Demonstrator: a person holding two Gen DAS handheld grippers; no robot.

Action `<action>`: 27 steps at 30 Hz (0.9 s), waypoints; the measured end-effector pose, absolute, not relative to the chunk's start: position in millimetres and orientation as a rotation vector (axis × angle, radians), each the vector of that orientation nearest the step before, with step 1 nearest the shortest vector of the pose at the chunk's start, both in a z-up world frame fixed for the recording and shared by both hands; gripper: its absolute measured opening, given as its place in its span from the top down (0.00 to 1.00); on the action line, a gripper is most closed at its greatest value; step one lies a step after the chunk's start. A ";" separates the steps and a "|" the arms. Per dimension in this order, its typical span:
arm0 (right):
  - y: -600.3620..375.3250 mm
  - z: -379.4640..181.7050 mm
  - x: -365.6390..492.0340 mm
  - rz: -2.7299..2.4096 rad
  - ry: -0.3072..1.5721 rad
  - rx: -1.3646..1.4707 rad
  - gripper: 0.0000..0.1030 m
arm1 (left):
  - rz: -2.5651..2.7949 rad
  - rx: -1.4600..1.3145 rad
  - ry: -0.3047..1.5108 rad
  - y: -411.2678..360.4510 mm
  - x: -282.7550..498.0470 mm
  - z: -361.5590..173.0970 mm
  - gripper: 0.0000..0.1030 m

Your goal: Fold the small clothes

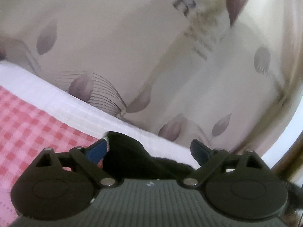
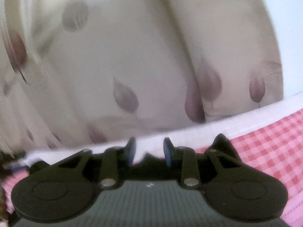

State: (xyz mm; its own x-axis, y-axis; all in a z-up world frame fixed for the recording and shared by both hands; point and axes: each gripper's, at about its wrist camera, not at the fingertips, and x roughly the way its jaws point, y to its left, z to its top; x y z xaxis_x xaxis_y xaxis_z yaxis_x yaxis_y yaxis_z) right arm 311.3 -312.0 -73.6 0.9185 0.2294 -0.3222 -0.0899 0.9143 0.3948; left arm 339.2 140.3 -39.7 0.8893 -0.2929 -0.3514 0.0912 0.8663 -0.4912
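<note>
A black garment lies between the fingers of my left gripper, bunched against the left blue pad. The jaws stand wide apart, so the left gripper is open over the cloth. In the right wrist view my right gripper has its blue pads a short way apart with nothing gripped; a dark edge of the black garment shows just below them. Both grippers sit low over a bed with a pink checked sheet and point at the curtain.
A white mattress edge runs across both views, also in the right wrist view. Behind it hangs a cream curtain with purple leaf prints, also in the right wrist view. The pink checked sheet spreads right.
</note>
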 end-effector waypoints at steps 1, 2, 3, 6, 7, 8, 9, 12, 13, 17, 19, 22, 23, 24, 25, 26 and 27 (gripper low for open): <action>-315.0 -73.7 299.1 0.180 0.361 0.389 0.71 | -0.204 -0.483 0.411 145.6 329.3 -39.4 0.05; -317.0 -75.4 288.2 0.203 0.355 0.396 0.70 | -0.197 -0.475 0.398 151.2 320.4 -39.5 0.02; -317.7 -76.8 276.4 0.230 0.359 0.387 0.70 | -0.186 -0.462 0.393 156.6 311.5 -40.3 0.01; -303.9 -82.5 265.9 0.269 0.415 0.228 0.70 | -0.191 -0.462 0.449 173.1 290.5 -51.4 0.01; -295.2 -86.8 269.9 0.290 0.437 0.197 0.70 | -0.196 -0.468 0.476 178.3 284.2 -56.4 0.01; -290.8 -88.6 271.7 0.327 0.458 0.195 0.70 | -0.186 -0.468 0.492 181.5 276.7 -61.7 0.01; -284.9 -89.6 273.0 0.382 0.474 0.201 0.70 | -0.172 -0.468 0.500 184.8 268.3 -67.4 0.01; -250.7 -91.7 282.0 0.478 0.543 0.131 0.70 | -0.176 -0.474 0.508 191.0 255.1 -83.5 0.01; -240.0 -94.0 287.8 0.491 0.562 0.100 0.70 | -0.165 -0.474 0.508 191.3 251.3 -89.5 0.01; -195.8 -100.3 321.2 0.473 0.639 -0.062 0.71 | -0.148 -0.519 0.474 197.3 237.9 -104.8 0.01; -194.6 -102.5 345.3 0.358 0.646 -0.089 0.71 | -0.123 -0.522 0.437 199.8 234.2 -104.7 0.00; -230.8 -75.9 368.4 0.193 0.489 0.225 0.71 | -0.116 -0.558 0.441 204.9 235.5 -106.6 0.00; -245.4 -71.4 368.5 0.194 0.449 0.390 0.70 | -0.110 -0.574 0.431 207.5 234.8 -107.7 0.00; -249.9 -69.6 367.8 0.209 0.448 0.465 0.69 | -0.103 -0.597 0.421 210.7 234.2 -109.1 0.00; -243.7 -67.9 365.4 0.232 0.458 0.453 0.69 | -0.102 -0.614 0.415 212.6 232.6 -109.9 0.00; -231.9 -66.4 358.5 0.258 0.457 0.386 0.69 | -0.100 -0.631 0.408 215.1 232.6 -110.6 0.00; -216.7 -65.6 348.8 0.299 0.457 0.309 0.69 | -0.094 -0.640 0.401 216.1 231.8 -110.5 0.00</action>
